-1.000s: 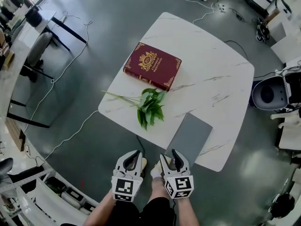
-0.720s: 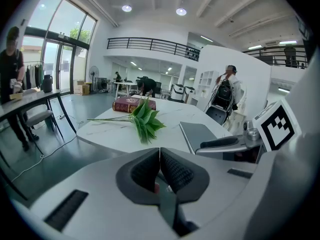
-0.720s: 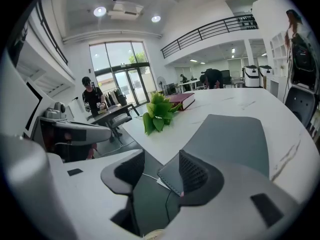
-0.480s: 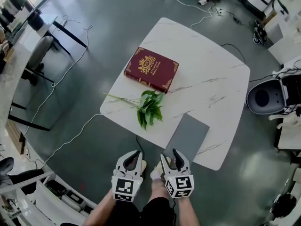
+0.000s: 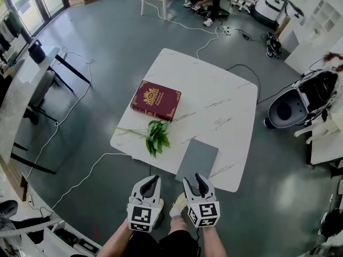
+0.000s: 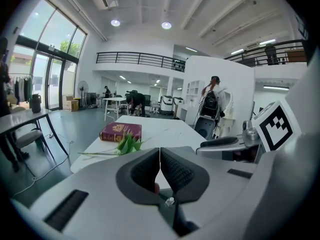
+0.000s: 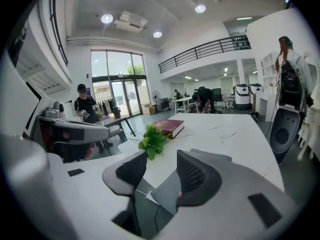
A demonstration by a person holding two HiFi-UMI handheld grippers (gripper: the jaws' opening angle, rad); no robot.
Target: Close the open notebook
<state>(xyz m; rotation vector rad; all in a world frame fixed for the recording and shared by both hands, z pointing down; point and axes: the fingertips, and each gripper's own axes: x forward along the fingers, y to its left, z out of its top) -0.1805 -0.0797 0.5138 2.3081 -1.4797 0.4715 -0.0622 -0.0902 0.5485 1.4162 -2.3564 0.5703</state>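
— Looking down, where did we find the flat grey rectangular notebook (image 5: 197, 159)?

— It lay at the near edge of the white marble-patterned surface (image 5: 220, 84). It was near the green leafy sprig (image 5: 155, 136) but apart from it, and the dark red hardcover book with gold ornament (image 5: 156, 100) sat further back. We saw only a plain grey face and no spread of pages. To us it looked shut already, though we couldn't be sure.

— And our tongs?

— We held both close to the body, well short of the surface and touching nothing. The left tongs (image 6: 159, 150) had their pads pressed together with nothing between them. The right tongs (image 7: 162, 155) stood fairly wide and empty, and their jaws had just been closing a little.

— So which step were we in?

— We judged that no handling was under way. Either the approach had not begun or the closing was done.

— What would the next move have called for?

— First, a closer look to settle whether the notebook was open at all. If a cover did need folding, we'd have had to reach forward and down to it. One pair would slip under the thin cover while the other steadied the slab so it wouldn't slide off the edge.
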